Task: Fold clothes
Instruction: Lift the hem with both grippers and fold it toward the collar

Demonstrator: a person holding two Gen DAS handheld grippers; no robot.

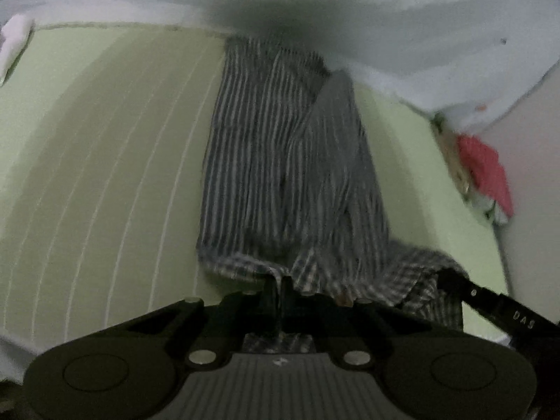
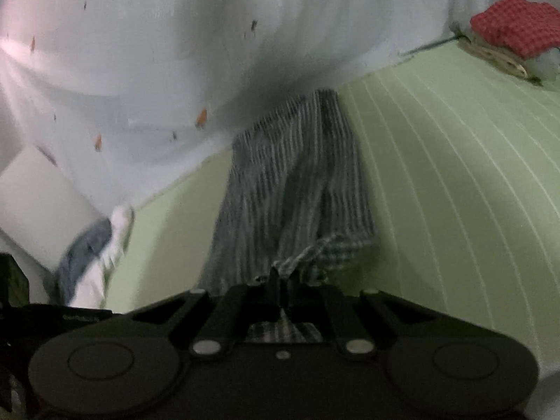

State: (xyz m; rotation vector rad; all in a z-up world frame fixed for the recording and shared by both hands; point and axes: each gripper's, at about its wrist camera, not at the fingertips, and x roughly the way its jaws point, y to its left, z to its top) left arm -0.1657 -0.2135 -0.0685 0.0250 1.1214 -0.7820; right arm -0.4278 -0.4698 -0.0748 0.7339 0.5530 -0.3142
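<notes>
The striped garment [image 1: 280, 161] is held at its near hem by both tools and stretches away from them across the green striped bed sheet [image 1: 105, 161] toward a pale carrot-print cover [image 1: 385, 10] at the far side. The left tool [image 1: 279, 285] is seen clamped on the hem, with cloth pinched between its closed fingers; the right tool [image 2: 280, 283] is likewise closed on a bunched piece of the same edge. The two corners appear to be gripped so that the hem can be kept taut and level, which would let the near half be carried over the far half. Beyond the right tool, off to its right, a red folded cloth [image 2: 518, 24] lies on a stack, well apart from the garment. The fold is judged not yet made.
</notes>
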